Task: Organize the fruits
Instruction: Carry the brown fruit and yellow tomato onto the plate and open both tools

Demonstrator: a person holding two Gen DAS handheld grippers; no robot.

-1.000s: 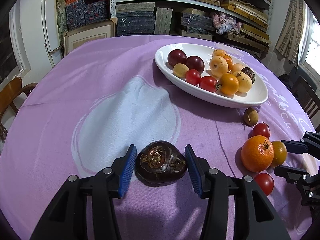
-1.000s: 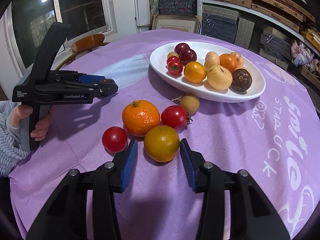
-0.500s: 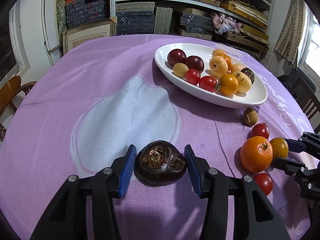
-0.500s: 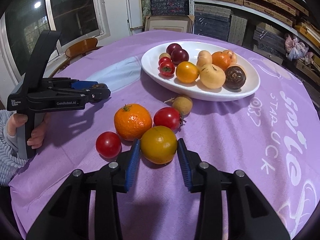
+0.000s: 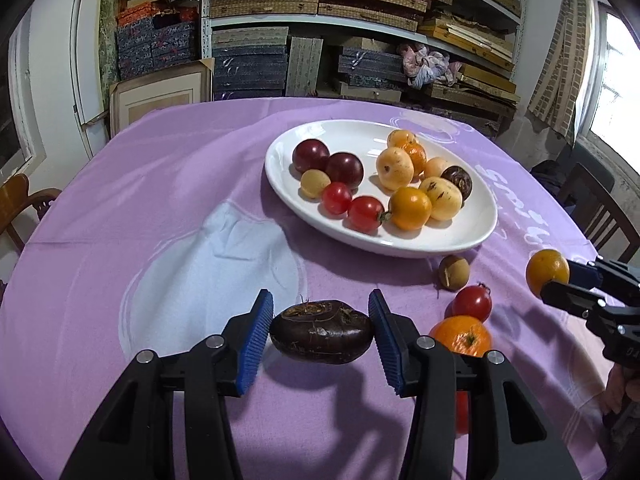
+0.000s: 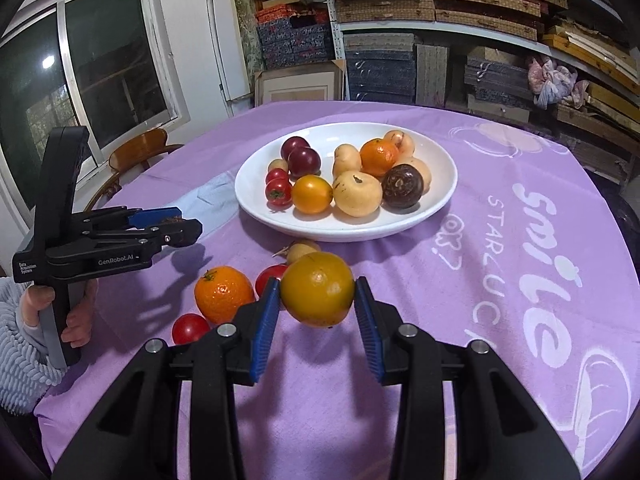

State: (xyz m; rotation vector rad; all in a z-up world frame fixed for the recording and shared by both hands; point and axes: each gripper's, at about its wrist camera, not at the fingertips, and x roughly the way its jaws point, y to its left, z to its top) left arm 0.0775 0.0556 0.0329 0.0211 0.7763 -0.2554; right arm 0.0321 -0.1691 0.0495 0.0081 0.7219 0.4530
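I have the left gripper (image 5: pixel 321 334) clamped on a dark purple-brown fruit (image 5: pixel 321 337); both blue pads touch its ends, and the shadow beneath it on the purple tablecloth (image 5: pixel 160 216) indicates it is held clear of the cloth. From the right wrist view the same gripper (image 6: pixel 176 226) shows side-on, left of my right fingers, with only a sliver of the dark fruit visible at its tips.

My right gripper (image 6: pixel 316 298) is clenched on a yellow-orange fruit (image 6: pixel 317 289), pressed between both pads and raised above the cloth, its shadow falling below. In the left wrist view that fruit (image 5: pixel 547 268) sits at the tips of the right gripper (image 5: pixel 560 278), far to the right of my left fingers.

Loose fruit on the cloth, just left of and beyond the right fingers: a mandarin (image 6: pixel 224 294), a small red tomato (image 6: pixel 190 328) nearer the camera, a second tomato (image 6: pixel 270 278) partly hidden by the left pad, and a small brown fruit (image 6: pixel 302 250) beyond the held fruit.

Well ahead of both grippers stands the white oval dish (image 6: pixel 436 200), holding two dark plums, red tomatoes, yellow and orange fruit and one dark round fruit.
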